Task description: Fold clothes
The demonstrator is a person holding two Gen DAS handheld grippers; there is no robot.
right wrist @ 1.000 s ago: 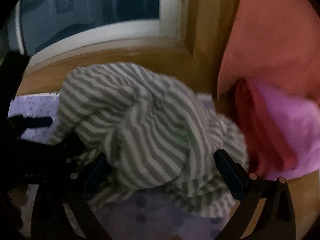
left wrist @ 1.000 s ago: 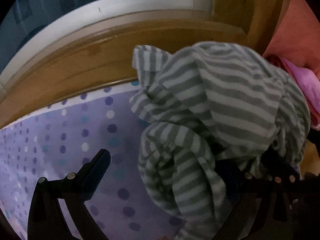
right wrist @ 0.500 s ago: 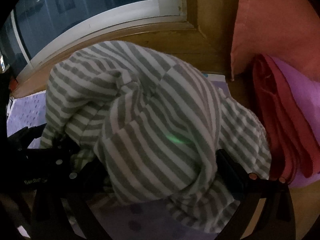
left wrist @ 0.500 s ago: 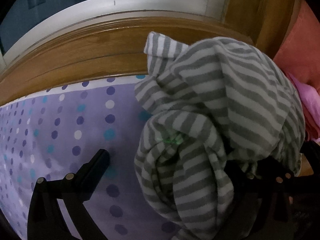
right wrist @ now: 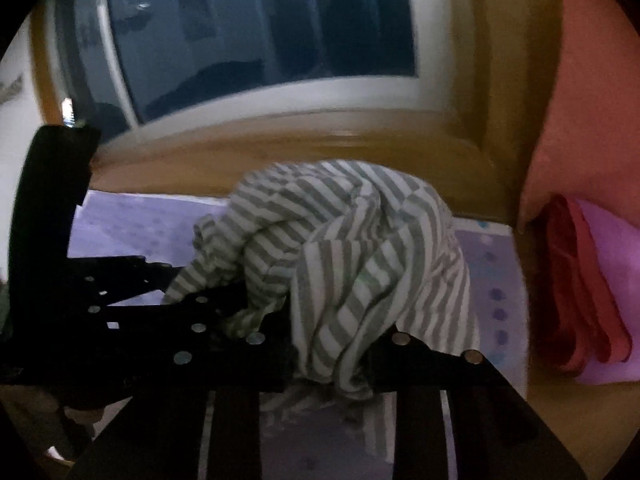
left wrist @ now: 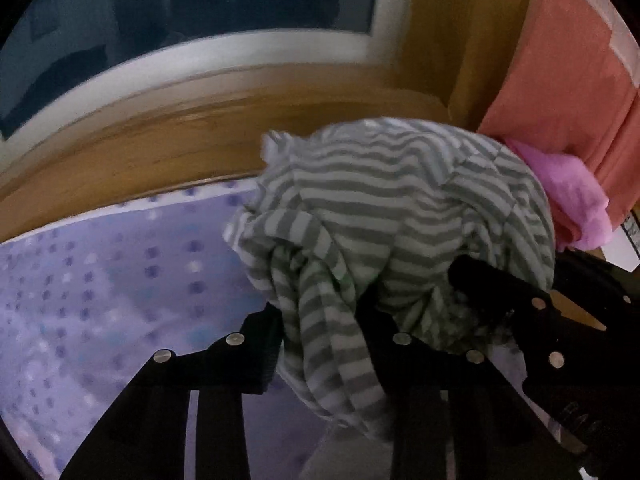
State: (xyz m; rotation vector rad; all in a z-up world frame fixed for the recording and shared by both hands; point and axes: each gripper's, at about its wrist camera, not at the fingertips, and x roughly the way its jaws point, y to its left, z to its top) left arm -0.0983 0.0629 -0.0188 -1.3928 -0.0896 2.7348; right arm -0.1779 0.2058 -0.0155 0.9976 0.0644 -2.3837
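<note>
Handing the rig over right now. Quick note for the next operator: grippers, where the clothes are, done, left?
Left gripper: jaws closing, striped garment between them.
Right gripper: jaws closing, same garment between them.
Garment: bunched in a heap over the purple dotted sheet, by the wooden frame. Pink and red cloths lie to the right.
Done: both grips going on.
Left: spread it, fold it.
</note>
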